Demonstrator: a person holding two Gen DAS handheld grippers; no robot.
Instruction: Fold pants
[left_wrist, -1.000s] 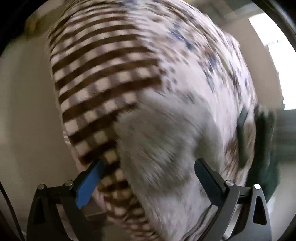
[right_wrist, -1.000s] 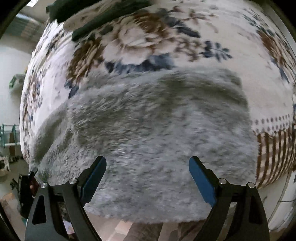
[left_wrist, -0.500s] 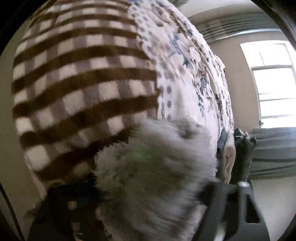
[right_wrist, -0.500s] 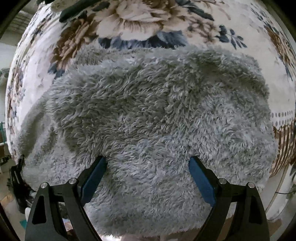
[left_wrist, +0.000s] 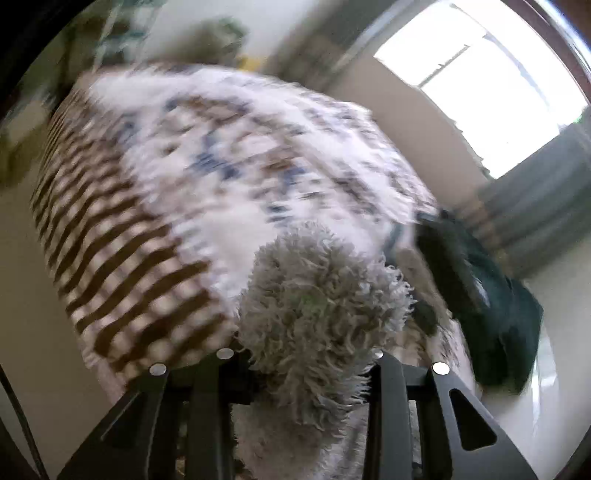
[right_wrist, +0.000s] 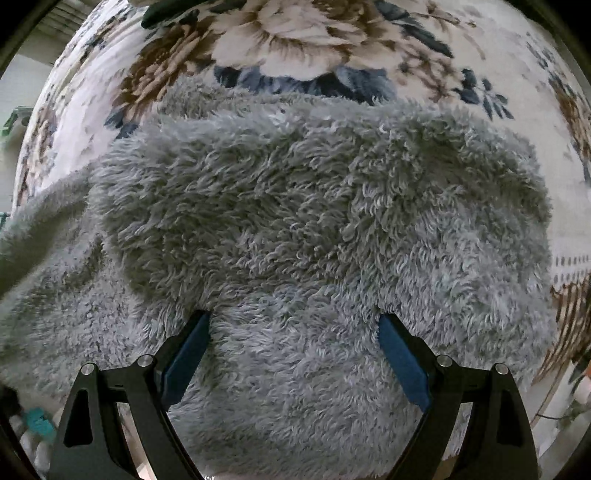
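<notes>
One tongs pair, left (left_wrist: 306, 354), clenches pants (right_wrist: 295, 221); right tongs (right_wrist: 293, 339) gape over them.

No text, label, brand, number or sign can be read in either view. The left wrist view is blurred by motion, and the right wrist view shows only unmarked surfaces.
</notes>
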